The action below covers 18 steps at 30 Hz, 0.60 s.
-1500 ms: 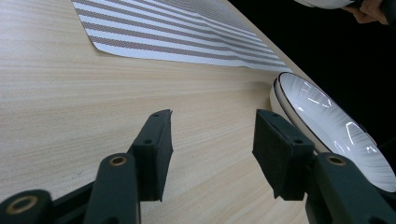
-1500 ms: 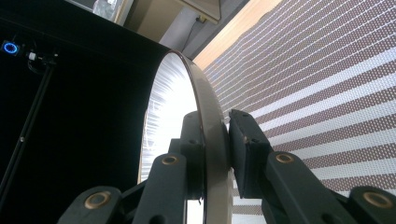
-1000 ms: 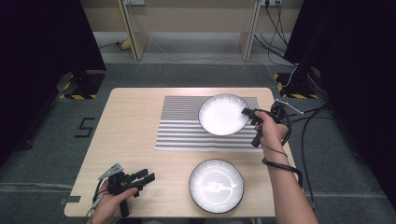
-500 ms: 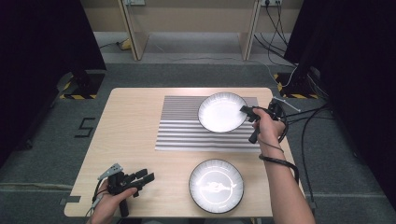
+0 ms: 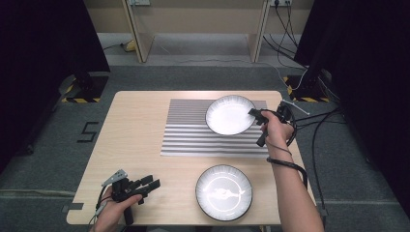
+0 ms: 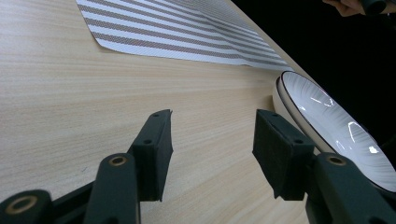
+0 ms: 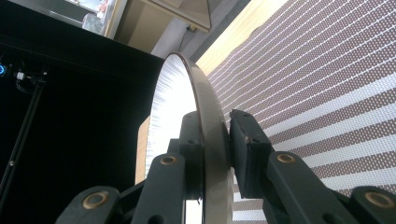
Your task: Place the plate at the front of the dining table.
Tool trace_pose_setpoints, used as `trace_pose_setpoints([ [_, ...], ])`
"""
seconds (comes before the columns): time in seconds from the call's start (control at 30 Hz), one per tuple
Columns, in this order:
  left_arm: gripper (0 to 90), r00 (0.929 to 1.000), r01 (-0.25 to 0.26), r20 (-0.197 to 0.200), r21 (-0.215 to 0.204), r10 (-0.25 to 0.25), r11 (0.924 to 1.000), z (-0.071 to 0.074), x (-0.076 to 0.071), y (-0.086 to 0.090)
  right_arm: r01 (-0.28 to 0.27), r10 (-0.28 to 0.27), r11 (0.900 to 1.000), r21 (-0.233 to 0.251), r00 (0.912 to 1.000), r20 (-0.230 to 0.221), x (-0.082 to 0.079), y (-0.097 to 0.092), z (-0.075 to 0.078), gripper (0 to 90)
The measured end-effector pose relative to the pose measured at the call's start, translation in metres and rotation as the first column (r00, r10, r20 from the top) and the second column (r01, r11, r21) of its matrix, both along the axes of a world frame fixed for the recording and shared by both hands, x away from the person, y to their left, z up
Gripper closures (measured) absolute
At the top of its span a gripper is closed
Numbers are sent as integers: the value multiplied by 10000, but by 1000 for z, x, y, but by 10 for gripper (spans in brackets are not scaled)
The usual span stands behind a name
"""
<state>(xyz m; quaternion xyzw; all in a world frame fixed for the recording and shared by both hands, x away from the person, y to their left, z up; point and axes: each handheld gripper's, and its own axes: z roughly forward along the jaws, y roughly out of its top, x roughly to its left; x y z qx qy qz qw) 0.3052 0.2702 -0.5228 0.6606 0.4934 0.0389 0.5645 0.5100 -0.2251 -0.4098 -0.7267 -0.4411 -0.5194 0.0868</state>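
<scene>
Slightly shifted leftward since the earlier frame, the far plate (image 5: 229,114) sits at upper centre, its right rim clamped between the right gripper (image 5: 256,115) pads.

The desk (image 5: 140,145) is pale wood with a fine straight grain. On it lies a mat (image 5: 193,133) striped in white and grey-brown bands, the dark bands dotted with a fine weave. The far plate (image 5: 227,115) is white inside, ribbed at the edge, with a thin dark rim and a grey-beige underside. The near plate (image 5: 223,191) is glossy white with a dark rim. Both hand-held grippers, left (image 5: 149,184) and right (image 5: 257,126), are black with brass-coloured pins. The floor (image 5: 58,121) is grey carpet.
</scene>
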Motion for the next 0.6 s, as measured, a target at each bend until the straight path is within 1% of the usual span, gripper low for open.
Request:
trace_pose_setpoints([
  [0.6, 468, 10000, 53, -36, -35, -53, 10000, 0, 0, -1, 78, -78, 10000, -54, 10000, -48, 12, 6, -1, 753],
])
